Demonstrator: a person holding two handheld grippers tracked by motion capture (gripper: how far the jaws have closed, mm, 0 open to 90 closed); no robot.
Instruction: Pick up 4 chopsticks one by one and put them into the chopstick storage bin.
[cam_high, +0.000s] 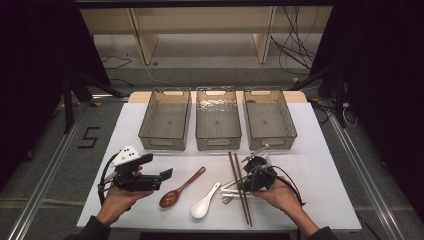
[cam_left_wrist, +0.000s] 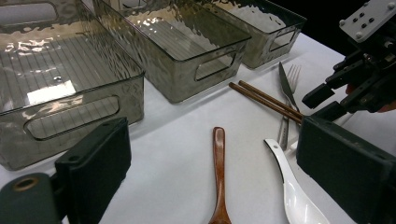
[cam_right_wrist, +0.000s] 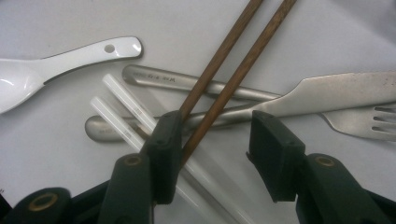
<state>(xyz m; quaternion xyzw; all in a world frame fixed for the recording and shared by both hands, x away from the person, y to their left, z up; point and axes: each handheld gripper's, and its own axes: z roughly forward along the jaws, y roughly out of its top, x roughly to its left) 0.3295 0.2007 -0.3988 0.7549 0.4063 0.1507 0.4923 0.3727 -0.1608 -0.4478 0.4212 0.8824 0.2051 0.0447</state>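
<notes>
The right gripper (cam_right_wrist: 212, 156) stood partly open over the cutlery pile at five o'clock, jaws straddling the brown chopsticks (cam_right_wrist: 233, 60) (apparently to pinch them), holding nothing, while the left gripper (cam_high: 150, 176) waited wide open and empty at eight o'clock beside the wooden spoon (cam_high: 181, 189).

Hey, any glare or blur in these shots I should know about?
Left gripper view: bright glare patches on the nearest clear ribbed plastic bin. Right gripper view: jaws near the lens look soft, the brown wooden chopsticks sharp. High view: surroundings dark, the white table evenly lit.
</notes>
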